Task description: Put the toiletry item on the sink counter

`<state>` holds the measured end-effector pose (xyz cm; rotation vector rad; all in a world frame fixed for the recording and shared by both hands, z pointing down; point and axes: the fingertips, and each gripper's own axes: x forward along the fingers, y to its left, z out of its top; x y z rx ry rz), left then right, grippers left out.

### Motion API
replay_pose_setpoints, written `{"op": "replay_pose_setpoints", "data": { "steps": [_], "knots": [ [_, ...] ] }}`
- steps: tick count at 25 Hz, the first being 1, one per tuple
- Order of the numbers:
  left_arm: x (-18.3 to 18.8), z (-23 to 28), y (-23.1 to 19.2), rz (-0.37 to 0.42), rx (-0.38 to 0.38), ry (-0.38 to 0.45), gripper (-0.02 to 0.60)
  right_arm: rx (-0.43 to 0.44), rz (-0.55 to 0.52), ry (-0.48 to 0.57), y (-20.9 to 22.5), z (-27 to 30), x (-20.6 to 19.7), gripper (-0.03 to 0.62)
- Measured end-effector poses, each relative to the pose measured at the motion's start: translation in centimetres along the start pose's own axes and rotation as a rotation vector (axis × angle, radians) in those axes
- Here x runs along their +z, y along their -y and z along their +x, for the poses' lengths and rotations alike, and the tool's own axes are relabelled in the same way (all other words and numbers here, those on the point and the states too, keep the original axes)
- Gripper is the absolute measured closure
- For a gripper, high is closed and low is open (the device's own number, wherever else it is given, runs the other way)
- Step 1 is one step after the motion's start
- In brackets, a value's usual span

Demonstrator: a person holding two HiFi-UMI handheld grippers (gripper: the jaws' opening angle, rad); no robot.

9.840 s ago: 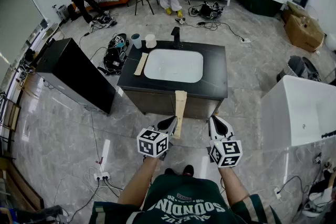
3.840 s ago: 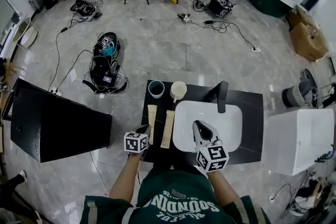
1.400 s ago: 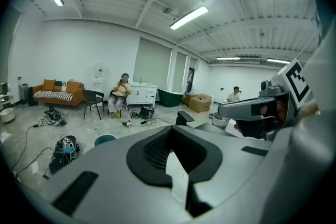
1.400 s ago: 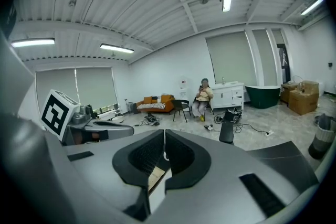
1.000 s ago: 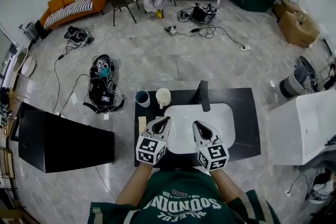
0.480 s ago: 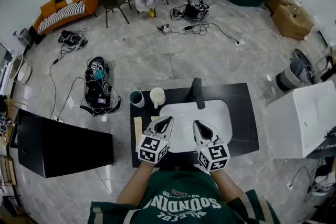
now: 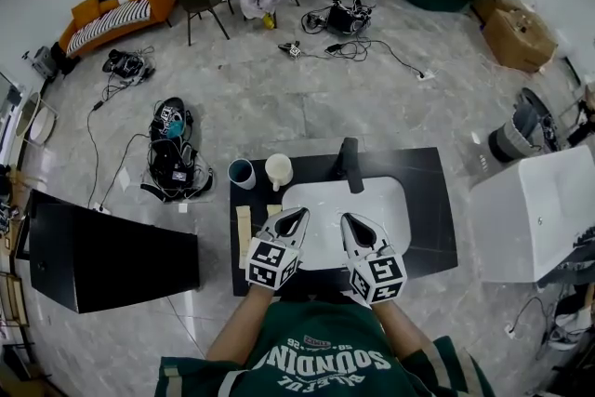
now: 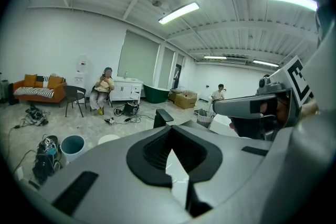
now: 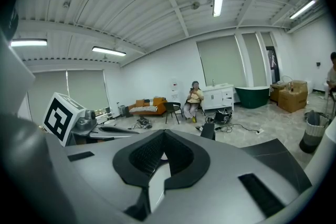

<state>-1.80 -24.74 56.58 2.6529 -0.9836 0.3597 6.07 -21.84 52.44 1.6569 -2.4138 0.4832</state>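
Observation:
A black sink counter [image 7: 428, 200] with a white basin [image 7: 325, 200] stands right below me. A beige toiletry tube [image 7: 244, 224] lies flat on its left side, and the tip of a second tube [image 7: 273, 210] shows beside the left gripper. The left gripper [image 7: 290, 218] hangs over the basin's front left corner, jaws closed and empty. Over the basin's front, the right gripper [image 7: 350, 224] is shut with nothing in it. In the gripper views the left gripper [image 8: 170, 131] and the right gripper [image 9: 164, 136] hold nothing between their pads.
A blue cup [image 7: 242, 173] and a white cup [image 7: 278, 171] stand at the counter's back left, with a black faucet [image 7: 349, 165] behind the basin. A black cabinet [image 7: 102, 256] is to the left and a white tub [image 7: 535, 209] to the right. Bags and cables [image 7: 175, 165] lie on the floor.
Both grippers hang side by side over the basin's front, as half a second ago. Earlier the left gripper was at the tubes on the counter's left and has come back to the middle.

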Motion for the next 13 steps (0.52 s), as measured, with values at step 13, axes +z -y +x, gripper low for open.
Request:
{"op": "replay_pose_setpoints", "data": {
  "steps": [13],
  "knots": [
    [-0.34,-0.1,-0.87,-0.014,0.012,-0.001,0.571,0.02,-0.005,-0.01,-0.51,1.02,0.13,0.553]
  ]
}}
